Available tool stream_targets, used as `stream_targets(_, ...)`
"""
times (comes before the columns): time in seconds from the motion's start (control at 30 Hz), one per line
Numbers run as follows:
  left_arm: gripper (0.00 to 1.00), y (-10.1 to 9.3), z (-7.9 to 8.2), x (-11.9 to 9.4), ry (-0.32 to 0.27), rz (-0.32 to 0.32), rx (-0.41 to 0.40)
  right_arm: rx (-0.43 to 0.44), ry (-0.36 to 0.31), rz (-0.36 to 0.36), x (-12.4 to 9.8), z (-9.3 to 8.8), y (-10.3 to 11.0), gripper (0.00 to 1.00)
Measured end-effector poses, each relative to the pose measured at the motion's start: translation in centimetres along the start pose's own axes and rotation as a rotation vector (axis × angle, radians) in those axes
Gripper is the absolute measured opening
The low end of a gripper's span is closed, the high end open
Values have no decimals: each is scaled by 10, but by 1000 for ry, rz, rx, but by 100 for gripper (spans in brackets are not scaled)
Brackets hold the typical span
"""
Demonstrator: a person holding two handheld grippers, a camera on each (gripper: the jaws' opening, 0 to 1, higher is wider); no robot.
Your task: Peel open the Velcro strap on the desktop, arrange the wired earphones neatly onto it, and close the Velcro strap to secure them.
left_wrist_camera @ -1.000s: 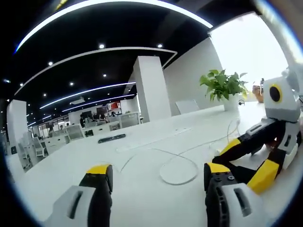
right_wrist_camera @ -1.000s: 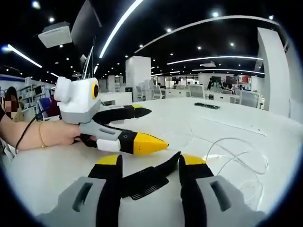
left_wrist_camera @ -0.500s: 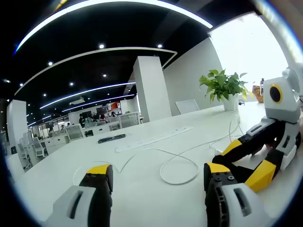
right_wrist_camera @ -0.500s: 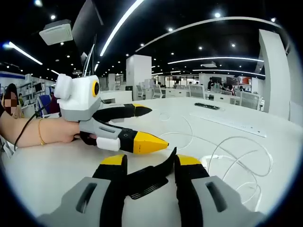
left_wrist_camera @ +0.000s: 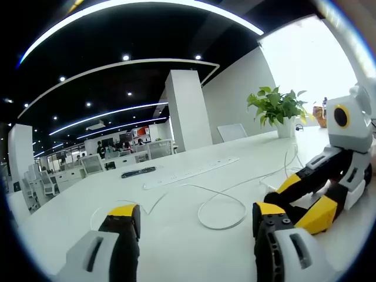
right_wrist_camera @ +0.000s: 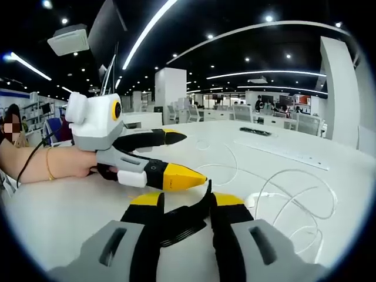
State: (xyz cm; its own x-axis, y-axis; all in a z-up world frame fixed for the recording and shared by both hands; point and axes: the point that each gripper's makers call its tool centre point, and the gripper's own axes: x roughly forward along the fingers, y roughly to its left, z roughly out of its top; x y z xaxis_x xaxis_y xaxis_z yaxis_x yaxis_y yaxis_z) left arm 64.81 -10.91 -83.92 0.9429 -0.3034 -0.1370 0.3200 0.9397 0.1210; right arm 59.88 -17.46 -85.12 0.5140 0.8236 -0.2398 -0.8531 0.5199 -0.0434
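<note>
As gripped, Velcro strap (right_wrist_camera: 187,218) tip-upward.

You are working in an evenly lit office: long ceiling light strips (left_wrist_camera: 123,111) and small round spotlights (right_wrist_camera: 268,18) glow against a dark ceiling, and both bend into arcs from the fisheye lens. In the left gripper view, daylight floods in from the window (left_wrist_camera: 305,59) at upper right and blows out to pure white, washing the plant (left_wrist_camera: 276,106) edges. The white desktop (left_wrist_camera: 176,217) reflects light softly, so shadows under the cable (left_wrist_camera: 223,205) are faint. In the right gripper view the desktop (right_wrist_camera: 282,158) looks bright and low in contrast. Near objects at the bottom of both views look slightly soft, and straight lines curve strongly toward the edges
</note>
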Motion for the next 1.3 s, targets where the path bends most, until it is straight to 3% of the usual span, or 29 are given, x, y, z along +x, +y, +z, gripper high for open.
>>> stream_targets(1.3,79,0,0,2,-3,-4,0,6,10,-29,0,0,-7,17)
